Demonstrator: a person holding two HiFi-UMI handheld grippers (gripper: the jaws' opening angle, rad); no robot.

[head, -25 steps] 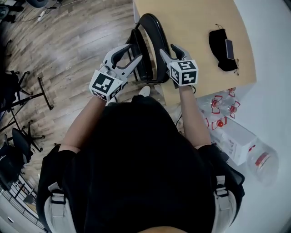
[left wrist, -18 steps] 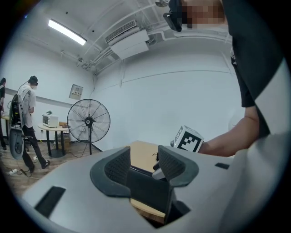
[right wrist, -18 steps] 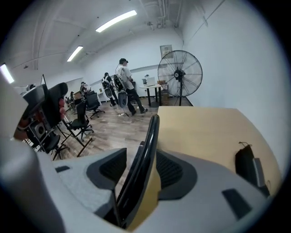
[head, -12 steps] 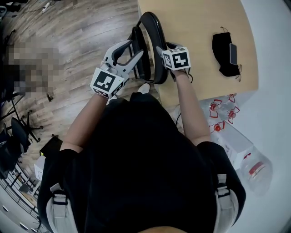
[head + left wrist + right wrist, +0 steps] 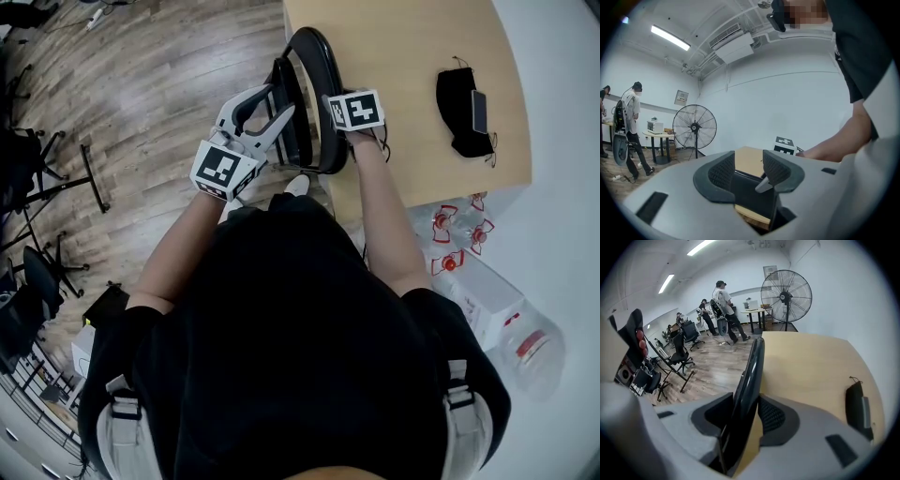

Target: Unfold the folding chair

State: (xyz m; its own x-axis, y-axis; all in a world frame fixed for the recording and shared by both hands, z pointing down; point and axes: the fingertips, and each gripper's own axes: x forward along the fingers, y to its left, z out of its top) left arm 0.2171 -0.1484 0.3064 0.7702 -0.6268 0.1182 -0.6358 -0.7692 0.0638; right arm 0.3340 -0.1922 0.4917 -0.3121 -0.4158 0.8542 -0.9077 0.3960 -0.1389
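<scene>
Wood-plank floor (image 5: pixel 169 75) borders a light wooden tabletop (image 5: pixel 403 56) at 1 o'clock. At 12 o'clock, the folded black folding chair (image 5: pixel 324 49) stands beside its edge. Left claw (image 5: pixel 748 171) is clamped narrow on a black chair panel; right claw (image 5: pixel 746 416) grips the chair's curved rim.

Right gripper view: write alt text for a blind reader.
The jaws of the right gripper straddle the curved edge of the black folding chair. A wooden table with a dark item lies right; a fan and people stand behind.
</scene>
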